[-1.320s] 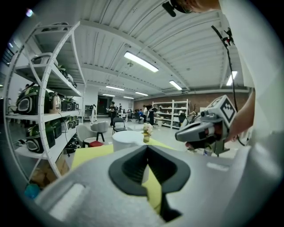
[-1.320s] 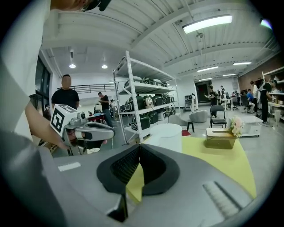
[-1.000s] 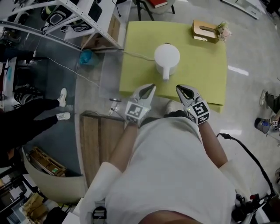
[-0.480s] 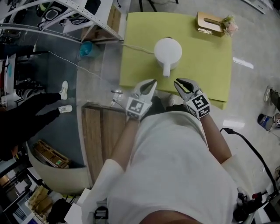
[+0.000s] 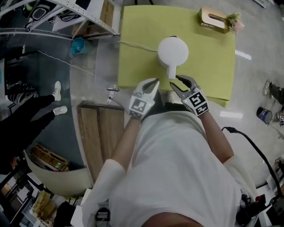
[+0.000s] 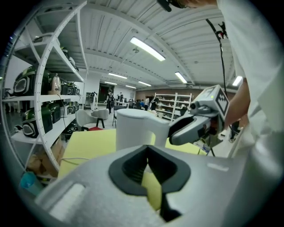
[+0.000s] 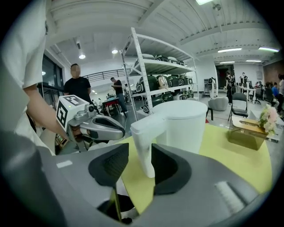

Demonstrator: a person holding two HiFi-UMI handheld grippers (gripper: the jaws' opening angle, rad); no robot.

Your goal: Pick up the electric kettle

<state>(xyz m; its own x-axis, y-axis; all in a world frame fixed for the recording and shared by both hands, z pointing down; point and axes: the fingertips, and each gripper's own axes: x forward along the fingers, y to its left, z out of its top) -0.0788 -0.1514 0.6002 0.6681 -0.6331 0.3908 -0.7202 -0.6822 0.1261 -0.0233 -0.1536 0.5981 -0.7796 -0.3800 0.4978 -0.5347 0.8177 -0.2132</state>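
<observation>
The white electric kettle (image 5: 173, 50) stands on the yellow table (image 5: 137, 66), its handle (image 5: 172, 71) pointing toward me. My right gripper (image 5: 174, 81) is open at the near end of the handle. Its jaws have just been opening. In the right gripper view the handle (image 7: 143, 142) shows in the gap of the right gripper (image 7: 140, 149), and the pads do not press on it. My left gripper (image 5: 154, 82) is shut with nothing in it, left of the handle over the table's near edge. The left gripper view shows the kettle (image 6: 133, 128) ahead of the left gripper (image 6: 147, 148).
A wooden tissue box (image 5: 215, 20) with flowers sits at the table's far right corner. The kettle's cord (image 5: 137, 45) runs off the left edge toward a white shelf rack (image 5: 66, 13). A wooden bench (image 5: 100, 133) lies lower left. A person in black (image 5: 26, 128) stands further left.
Both grippers have moved forward toward the kettle. The right jaws went from shut to open and now reach the handle's end. The left stays shut.
</observation>
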